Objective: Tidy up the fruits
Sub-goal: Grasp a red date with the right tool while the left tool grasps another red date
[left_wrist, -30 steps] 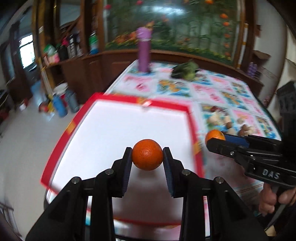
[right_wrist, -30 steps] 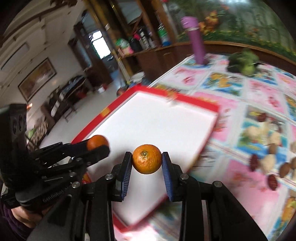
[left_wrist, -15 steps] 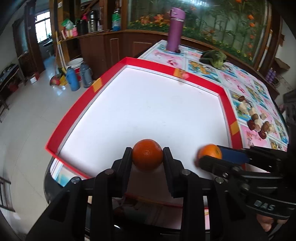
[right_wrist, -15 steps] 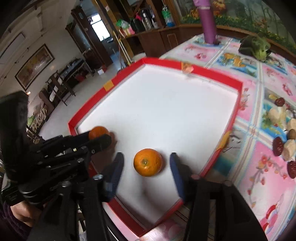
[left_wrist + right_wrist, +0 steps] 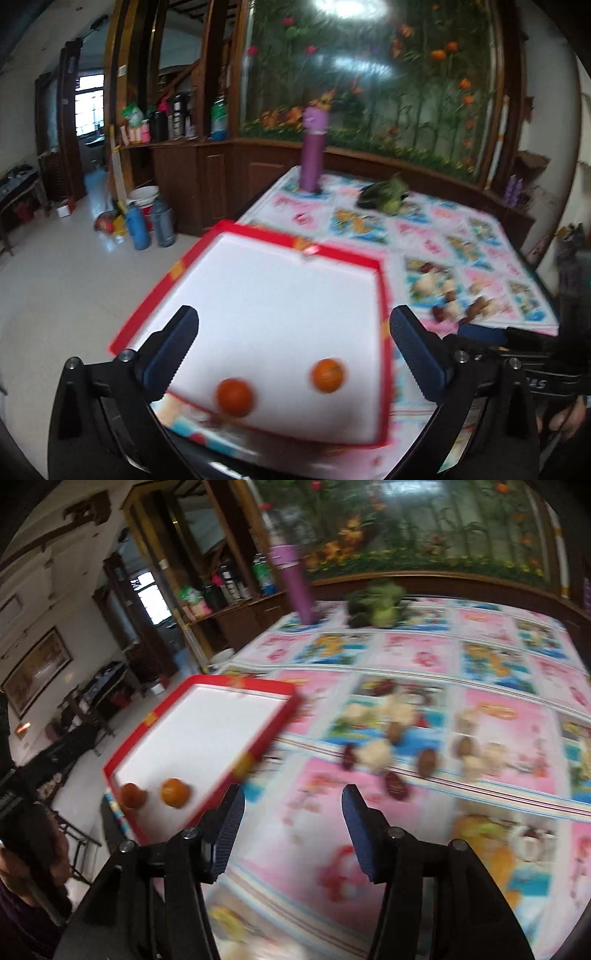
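Observation:
Two oranges lie in the near end of the white tray with a red rim (image 5: pixel 343 254). In the left wrist view one orange (image 5: pixel 234 397) is by the near rim and the other orange (image 5: pixel 328 374) sits to its right. My left gripper (image 5: pixel 293 317) hangs above them with its jaws opening wide and nothing between the pads. My right gripper (image 5: pixel 293 794) is open and empty over the patterned tablecloth, to the right of the tray (image 5: pixel 243 682). From there both oranges (image 5: pixel 133 794) (image 5: pixel 175 792) show at the tray's near corner.
Dark dates (image 5: pixel 395 786) and pale nut-like pieces (image 5: pixel 373 753) lie scattered on the tablecloth ahead of the right gripper. A purple bottle (image 5: pixel 314 151) and a green bundle (image 5: pixel 388 192) stand at the table's far end. The floor drops off left of the tray.
Both grippers let go of their oranges, which now lie in the tray. The left jaws have spread wide and pulled back. The right gripper has swung right, off the tray and over the tablecloth.

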A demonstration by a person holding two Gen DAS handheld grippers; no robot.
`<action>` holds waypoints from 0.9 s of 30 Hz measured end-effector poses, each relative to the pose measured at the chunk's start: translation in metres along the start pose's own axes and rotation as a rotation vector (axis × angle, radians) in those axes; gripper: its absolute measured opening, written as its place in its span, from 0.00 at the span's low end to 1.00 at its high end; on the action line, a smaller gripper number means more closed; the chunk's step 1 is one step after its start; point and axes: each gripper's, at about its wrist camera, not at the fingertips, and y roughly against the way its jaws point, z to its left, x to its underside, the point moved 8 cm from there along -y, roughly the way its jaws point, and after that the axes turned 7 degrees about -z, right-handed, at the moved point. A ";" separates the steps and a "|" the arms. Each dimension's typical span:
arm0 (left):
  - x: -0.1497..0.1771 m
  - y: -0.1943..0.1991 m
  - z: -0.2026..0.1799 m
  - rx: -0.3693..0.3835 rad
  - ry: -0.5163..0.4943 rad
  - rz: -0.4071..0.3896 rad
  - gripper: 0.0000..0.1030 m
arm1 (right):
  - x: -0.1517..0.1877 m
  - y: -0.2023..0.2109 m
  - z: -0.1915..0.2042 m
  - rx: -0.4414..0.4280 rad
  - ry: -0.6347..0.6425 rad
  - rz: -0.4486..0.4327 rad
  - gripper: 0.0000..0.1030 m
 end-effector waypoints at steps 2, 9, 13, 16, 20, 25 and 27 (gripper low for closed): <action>-0.002 -0.004 -0.018 0.065 0.014 0.020 1.00 | 0.002 0.008 -0.027 0.058 -0.013 0.005 0.53; 0.012 -0.039 -0.086 0.133 -0.096 0.129 1.00 | 0.001 0.015 -0.079 0.080 -0.098 0.017 0.53; 0.027 -0.054 -0.124 0.111 -0.256 0.152 1.00 | 0.005 -0.004 -0.063 0.045 -0.078 0.060 0.52; 0.038 -0.061 -0.130 0.121 -0.268 0.191 1.00 | 0.005 -0.020 -0.054 0.038 -0.037 0.081 0.43; 0.042 -0.066 -0.124 0.114 -0.259 0.226 1.00 | 0.007 -0.045 -0.049 0.054 0.010 0.130 0.33; 0.040 -0.072 -0.124 0.087 -0.304 0.236 1.00 | 0.011 -0.052 -0.055 0.064 0.025 0.140 0.17; 0.040 -0.077 -0.129 0.093 -0.322 0.239 0.98 | 0.010 -0.049 -0.062 0.092 0.034 0.122 0.17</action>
